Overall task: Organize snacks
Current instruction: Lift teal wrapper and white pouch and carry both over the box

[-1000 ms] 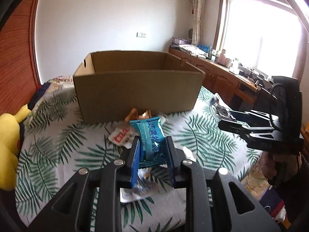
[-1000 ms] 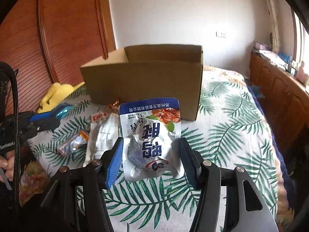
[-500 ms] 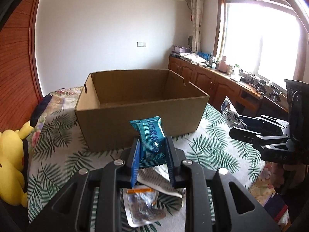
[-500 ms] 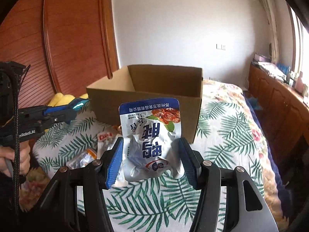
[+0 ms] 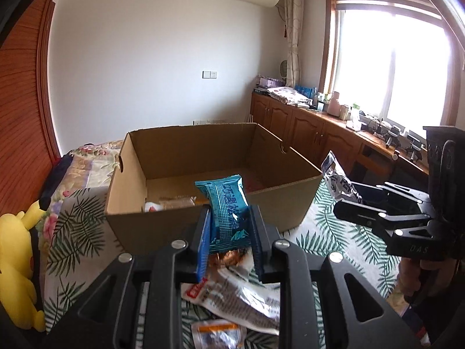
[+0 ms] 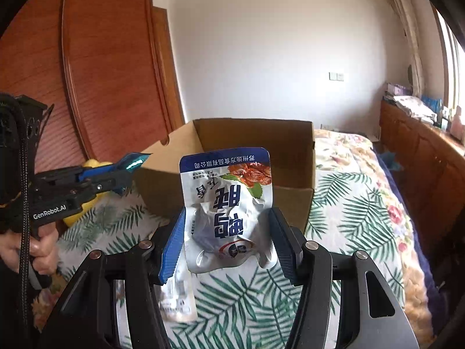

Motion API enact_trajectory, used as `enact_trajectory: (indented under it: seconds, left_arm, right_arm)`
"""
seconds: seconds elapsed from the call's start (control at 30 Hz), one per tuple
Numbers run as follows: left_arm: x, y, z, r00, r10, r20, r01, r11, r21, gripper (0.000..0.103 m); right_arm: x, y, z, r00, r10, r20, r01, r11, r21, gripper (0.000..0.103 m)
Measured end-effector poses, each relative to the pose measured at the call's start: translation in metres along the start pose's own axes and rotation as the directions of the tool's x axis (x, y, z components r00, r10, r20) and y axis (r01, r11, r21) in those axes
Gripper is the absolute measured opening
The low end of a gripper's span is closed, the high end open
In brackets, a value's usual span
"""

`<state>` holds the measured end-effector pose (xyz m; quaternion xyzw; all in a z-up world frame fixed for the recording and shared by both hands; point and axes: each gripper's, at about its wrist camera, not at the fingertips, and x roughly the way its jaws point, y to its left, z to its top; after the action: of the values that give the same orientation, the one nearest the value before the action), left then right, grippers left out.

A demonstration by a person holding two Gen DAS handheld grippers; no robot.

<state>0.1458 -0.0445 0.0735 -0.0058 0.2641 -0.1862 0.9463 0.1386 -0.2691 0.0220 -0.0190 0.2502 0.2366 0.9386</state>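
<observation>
Up front, the teal snack packet [image 5: 226,209] stands pinched upright in the left tool [image 5: 229,232], just short of the cardboard box [image 5: 162,221] on the bed [image 5: 343,232]. Only the left view shows packets inside the box and loose ones beneath the tool. Meanwhile the right tool [image 6: 229,241] clamps a white-and-blue pouch [image 6: 229,203], box just ahead.

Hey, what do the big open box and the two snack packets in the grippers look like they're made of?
Box: brown corrugated cardboard, matte, raw cut edges. Teal packet in the left gripper: glossy plastic film, crimped end. White and blue pouch in the right gripper: shiny, crinkled film, possibly foil-lined.
</observation>
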Motion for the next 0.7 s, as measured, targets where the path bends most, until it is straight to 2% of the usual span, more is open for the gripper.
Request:
enact_trajectory:
  seconds: [0.27,0.7]
  left_arm:
    - [0.025,0.022,0.022,1.000,-0.005,0.006,0.005,1.000,-0.017,0.023]
    - [0.070,0.046,0.035,1.000,0.016,0.001,-0.016,1.000,-0.021,0.023]
  right_arm:
    - [0.027,-0.011,0.020,1.000,0.015,0.015,-0.015,1.000,0.015,0.058]
    - [0.070,-0.021,0.045,1.000,0.019,0.020,-0.020,1.000,0.019,0.058]
